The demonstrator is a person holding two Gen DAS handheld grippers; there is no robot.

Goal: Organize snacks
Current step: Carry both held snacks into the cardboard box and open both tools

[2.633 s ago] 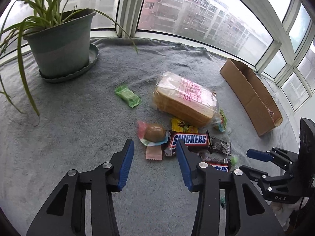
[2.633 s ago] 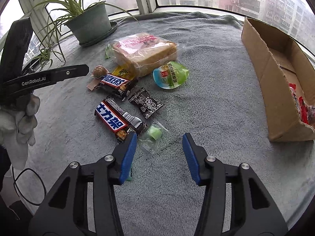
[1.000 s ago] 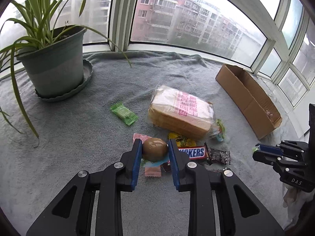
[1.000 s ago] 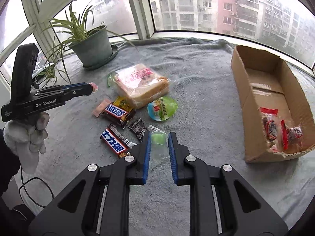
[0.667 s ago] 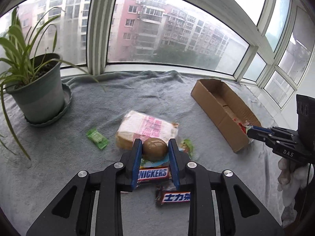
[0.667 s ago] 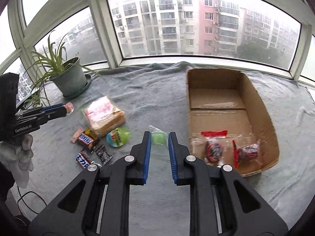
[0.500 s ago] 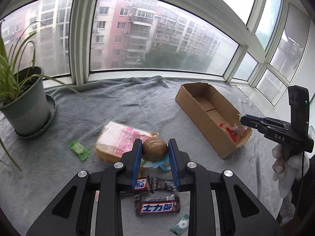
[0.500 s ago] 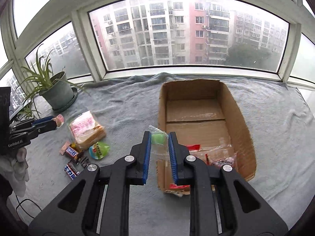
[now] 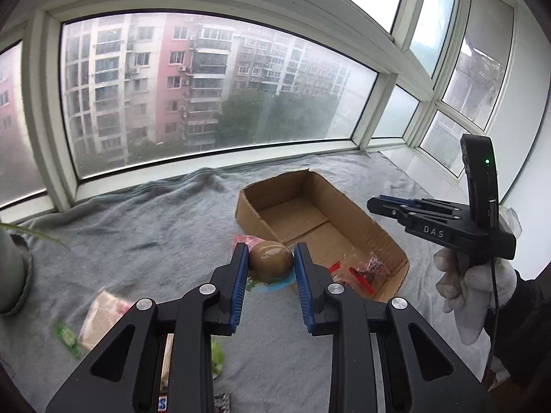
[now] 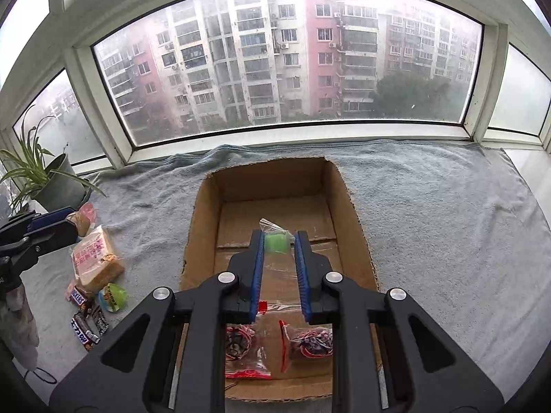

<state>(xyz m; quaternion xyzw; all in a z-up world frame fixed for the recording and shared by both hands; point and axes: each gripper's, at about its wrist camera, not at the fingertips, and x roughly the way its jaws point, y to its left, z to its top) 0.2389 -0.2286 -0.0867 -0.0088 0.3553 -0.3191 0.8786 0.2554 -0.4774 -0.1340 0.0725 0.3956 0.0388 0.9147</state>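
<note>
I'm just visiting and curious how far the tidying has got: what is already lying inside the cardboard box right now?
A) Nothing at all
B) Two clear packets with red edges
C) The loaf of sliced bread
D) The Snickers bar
B: two clear red-edged packets lie on the floor of the cardboard box, while the Snickers bar and the bread sit outside it on the grey blanket.

The left gripper is closed, its two blue-padded fingers clamped on something held between them, and it is raised level, pointing forward. The right gripper is likewise pinched shut around what it carries, tilted slightly downward. A white-gloved right hand grips its handle, with a dark sleeve at the wrist.
</note>
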